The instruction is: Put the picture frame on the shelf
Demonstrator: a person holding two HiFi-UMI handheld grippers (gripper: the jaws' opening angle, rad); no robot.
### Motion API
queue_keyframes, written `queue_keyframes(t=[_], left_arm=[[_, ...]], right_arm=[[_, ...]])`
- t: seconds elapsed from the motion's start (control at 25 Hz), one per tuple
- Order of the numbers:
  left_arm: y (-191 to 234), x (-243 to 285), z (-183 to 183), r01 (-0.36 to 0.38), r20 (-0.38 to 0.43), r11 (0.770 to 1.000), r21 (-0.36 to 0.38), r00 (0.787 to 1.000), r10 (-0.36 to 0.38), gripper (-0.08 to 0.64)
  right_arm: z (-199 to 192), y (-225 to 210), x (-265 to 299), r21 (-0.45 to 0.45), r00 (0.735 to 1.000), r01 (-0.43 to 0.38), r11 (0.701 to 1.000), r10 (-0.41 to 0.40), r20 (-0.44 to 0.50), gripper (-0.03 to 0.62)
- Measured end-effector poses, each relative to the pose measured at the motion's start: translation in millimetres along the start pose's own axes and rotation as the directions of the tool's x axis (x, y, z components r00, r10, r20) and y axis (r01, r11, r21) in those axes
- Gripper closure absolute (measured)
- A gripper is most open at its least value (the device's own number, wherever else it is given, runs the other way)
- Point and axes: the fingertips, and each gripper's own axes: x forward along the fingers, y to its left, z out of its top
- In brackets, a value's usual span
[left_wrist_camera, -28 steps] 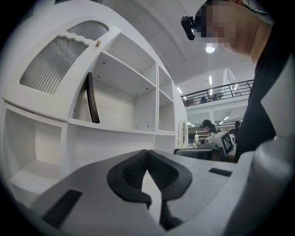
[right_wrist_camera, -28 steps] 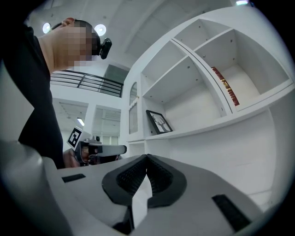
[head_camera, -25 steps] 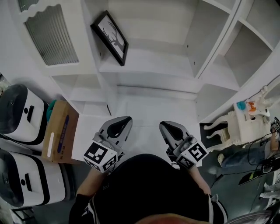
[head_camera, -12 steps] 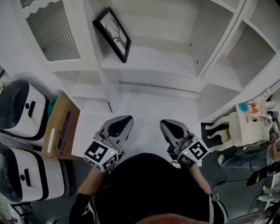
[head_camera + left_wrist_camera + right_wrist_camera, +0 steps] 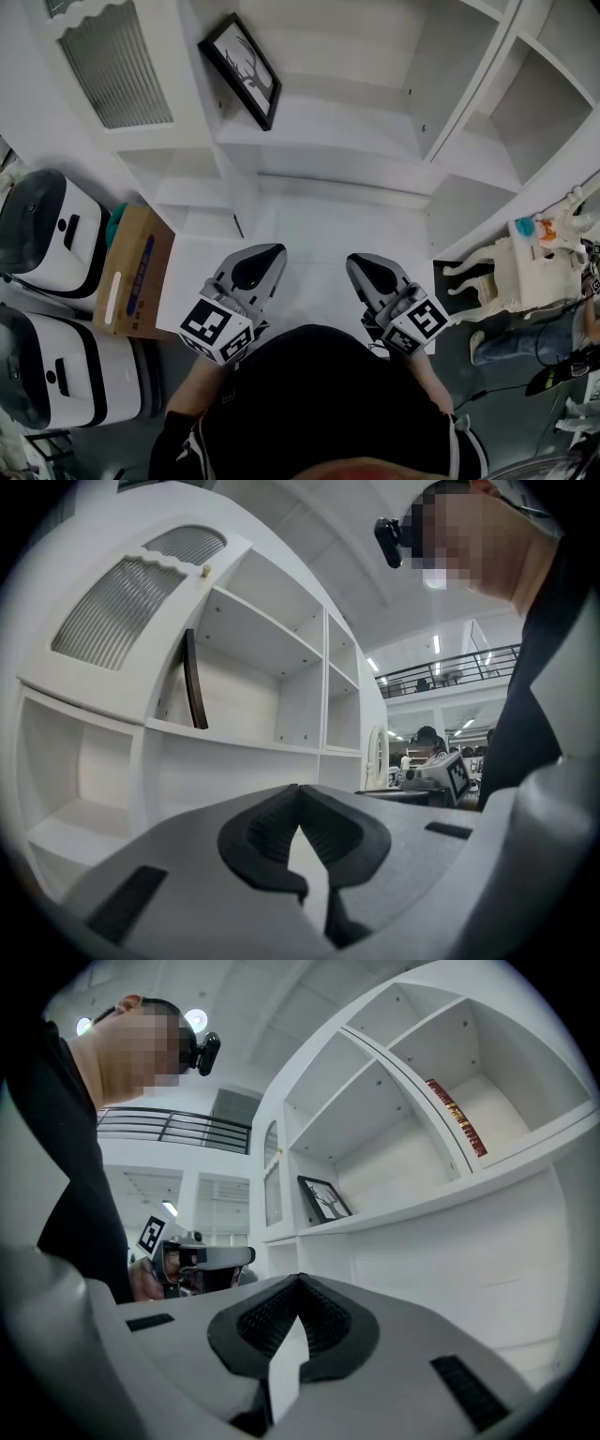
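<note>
- Picture frame (image 5: 240,70) stands on the white shelf (image 5: 319,127), tilted back against the left wall of its compartment.
- Left gripper (image 5: 265,258): jaws pressed together, nothing between them, well apart from the frame.
- Right gripper (image 5: 364,265): jaws likewise together and empty, beside the left one.
- Cardboard box (image 5: 131,272) sits left of the shelf unit.

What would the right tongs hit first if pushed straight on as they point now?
Probably the white shelf unit, on its front just below where the frame stands; depth is unclear.
</note>
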Motion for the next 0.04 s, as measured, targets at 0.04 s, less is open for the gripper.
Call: queue_keyframes(t=[0.04], left_arm=[[0.0,-0.3,0.4,-0.002,0.001,1.0,0.001,1.0,0.002,0.552]], right_arm=[[1.2,0.6,-0.1,0.003,1.0,-0.003,1.0,0.003,0.005,0.574]])
